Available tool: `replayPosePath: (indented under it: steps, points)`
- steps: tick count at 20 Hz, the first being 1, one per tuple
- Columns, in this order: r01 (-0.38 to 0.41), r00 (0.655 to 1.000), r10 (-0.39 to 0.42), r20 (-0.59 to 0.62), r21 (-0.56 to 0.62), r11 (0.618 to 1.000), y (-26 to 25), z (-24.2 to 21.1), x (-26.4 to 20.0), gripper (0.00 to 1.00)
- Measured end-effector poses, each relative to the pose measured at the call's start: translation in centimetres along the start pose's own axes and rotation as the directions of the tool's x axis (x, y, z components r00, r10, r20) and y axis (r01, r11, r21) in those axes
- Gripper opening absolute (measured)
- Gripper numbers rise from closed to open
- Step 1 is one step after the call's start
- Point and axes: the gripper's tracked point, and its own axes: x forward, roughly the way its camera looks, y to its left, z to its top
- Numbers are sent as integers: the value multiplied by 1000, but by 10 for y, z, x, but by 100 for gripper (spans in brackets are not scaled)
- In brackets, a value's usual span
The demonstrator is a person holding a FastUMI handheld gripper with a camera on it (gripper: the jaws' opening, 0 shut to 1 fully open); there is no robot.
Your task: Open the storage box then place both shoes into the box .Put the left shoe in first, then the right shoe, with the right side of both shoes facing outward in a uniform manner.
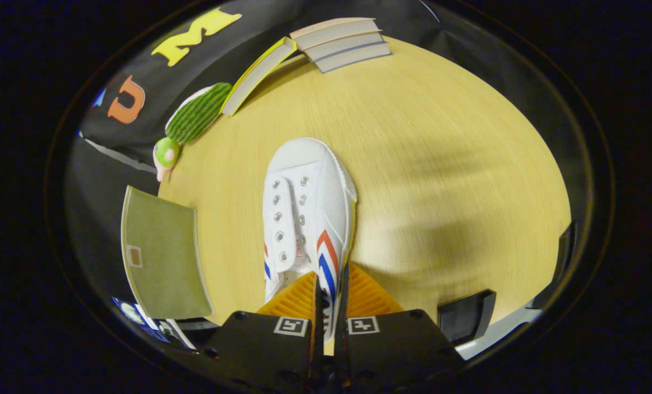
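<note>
Gripper view: jaws of the gripper (329, 290) seemingly clamped on white shoe's (304, 208) side wall, above wooden table (441, 137).

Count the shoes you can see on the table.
1. The white sneaker lies on the wooden table, its heel-side wall pinched between the tongs. A second shoe may lie outside the view.

1. The gripper (330, 284) points forward and down over the table, seen from the camera riding just behind its fingers.
2. Its two fingers (296, 298) stand nearly together, only a narrow slot left between them.
3. Both press on the side wall of a shoe (309, 208) at its rear, pinching the thin upper.
</note>
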Motion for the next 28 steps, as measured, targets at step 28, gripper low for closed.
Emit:
replayPosePath:
  steps: [28]
  points:
    - [-171, 975, 202, 90, -276, 946, 329, -79, -125, 8]
